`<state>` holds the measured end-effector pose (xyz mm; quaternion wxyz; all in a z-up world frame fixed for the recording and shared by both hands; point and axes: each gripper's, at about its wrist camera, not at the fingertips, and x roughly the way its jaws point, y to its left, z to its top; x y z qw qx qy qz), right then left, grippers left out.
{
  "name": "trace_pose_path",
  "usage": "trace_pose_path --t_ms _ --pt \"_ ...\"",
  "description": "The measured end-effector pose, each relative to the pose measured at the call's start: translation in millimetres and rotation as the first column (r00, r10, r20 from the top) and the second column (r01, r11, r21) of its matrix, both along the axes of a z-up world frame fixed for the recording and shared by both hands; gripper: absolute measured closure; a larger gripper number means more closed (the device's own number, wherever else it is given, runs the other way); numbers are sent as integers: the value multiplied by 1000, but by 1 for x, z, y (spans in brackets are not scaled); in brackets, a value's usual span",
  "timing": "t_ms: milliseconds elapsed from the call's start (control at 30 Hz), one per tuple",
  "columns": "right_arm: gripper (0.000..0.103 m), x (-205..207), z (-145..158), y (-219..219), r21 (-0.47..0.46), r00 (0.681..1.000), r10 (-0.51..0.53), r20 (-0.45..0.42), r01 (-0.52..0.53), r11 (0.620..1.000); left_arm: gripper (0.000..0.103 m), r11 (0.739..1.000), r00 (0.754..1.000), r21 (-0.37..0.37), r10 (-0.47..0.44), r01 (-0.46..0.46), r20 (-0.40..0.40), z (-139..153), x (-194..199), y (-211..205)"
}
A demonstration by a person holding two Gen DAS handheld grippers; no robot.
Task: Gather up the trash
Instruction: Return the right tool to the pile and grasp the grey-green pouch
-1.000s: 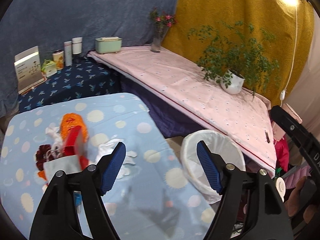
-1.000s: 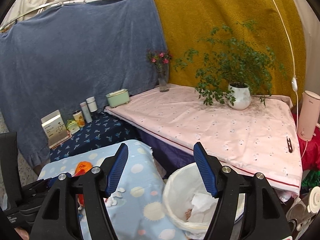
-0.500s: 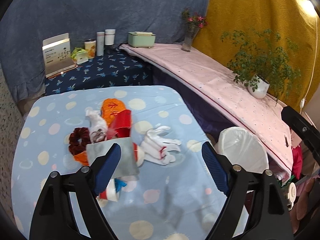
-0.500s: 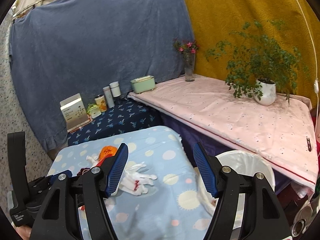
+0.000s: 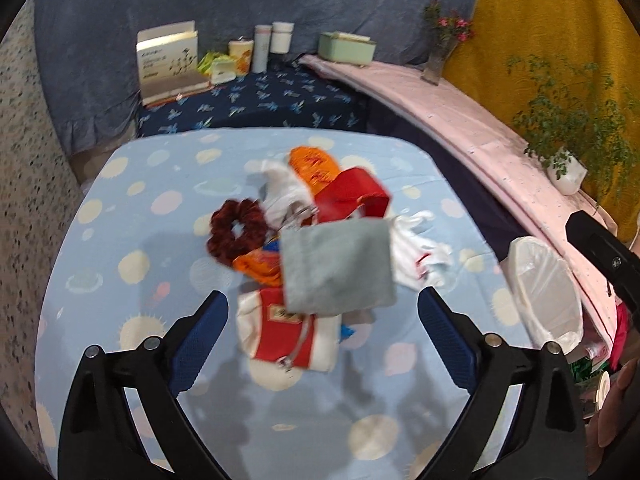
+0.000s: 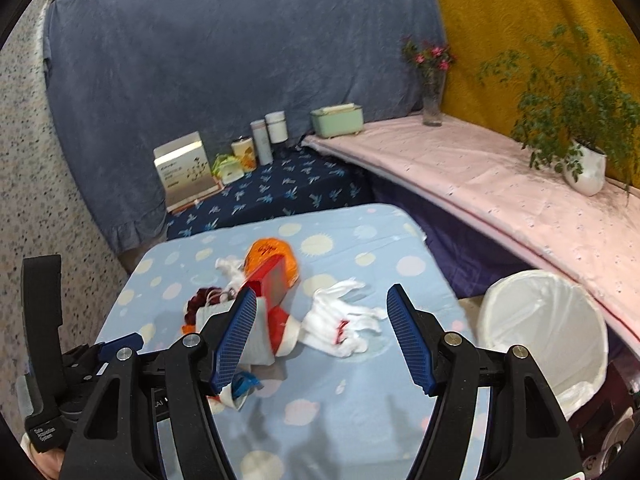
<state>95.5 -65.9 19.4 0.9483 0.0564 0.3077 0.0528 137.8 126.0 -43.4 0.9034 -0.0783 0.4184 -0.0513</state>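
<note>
Both tongs hang over the near edge of the counter [image 5: 132, 216], tilted down at the pile, which suits a reach for the next piece of trash. Left tongs [image 5: 322, 340] are spreading wider, with nothing between the pads; right tongs [image 6: 322, 340] stand apart and empty too.

Just ahead of the left tongs lies a red-and-white wrapper [image 5: 286, 334], nearest its gap and probably the easiest first pick. Partly over it sits a grey cloth pouch [image 5: 336, 266], then an orange packet [image 5: 258, 266], a dark red hair tie [image 5: 236, 236] and a red carton [image 5: 352, 196]. Beyond them lies an orange bag [image 5: 314, 166].

A white glove [image 6: 340, 324] lies right between the right tongs' pads in that view, on the counter below them.

Off the counter's right edge stands the lined bin [image 6: 548, 336], close by for short drops.
</note>
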Motion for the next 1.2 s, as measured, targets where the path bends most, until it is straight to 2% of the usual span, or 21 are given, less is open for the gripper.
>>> trace_pose_path --t_ms 267,567,800,900,967,1000,1067,1200 --pt "38 21 -38 37 12 994 66 -86 -66 998 11 998 994 -2 58 -59 -93 -41 -4 39" --pt "38 48 -81 62 20 979 104 -176 -102 995 11 997 990 -6 76 -78 -120 -58 -6 55" --pt "40 64 -105 75 51 964 142 -226 -134 990 11 999 991 -10 46 -48 -129 -65 -5 53" --pt "57 70 -112 78 65 955 163 -248 -151 986 11 999 990 -10 38 -40 -136 -68 -3 51" --pt "76 72 -116 81 70 948 179 -263 -166 984 11 999 990 -11 32 -34 -141 -70 -2 50" --pt "81 72 -117 82 67 947 182 -265 -170 983 11 999 989 -10 31 -33 -142 -71 -1 49" --pt "98 71 -118 81 69 945 187 -268 -175 982 11 1000 989 -8 27 -28 -146 -72 0 47" --pt "99 69 -117 73 90 946 195 -258 -178 980 11 1000 988 -5 16 -17 -157 -75 0 41"
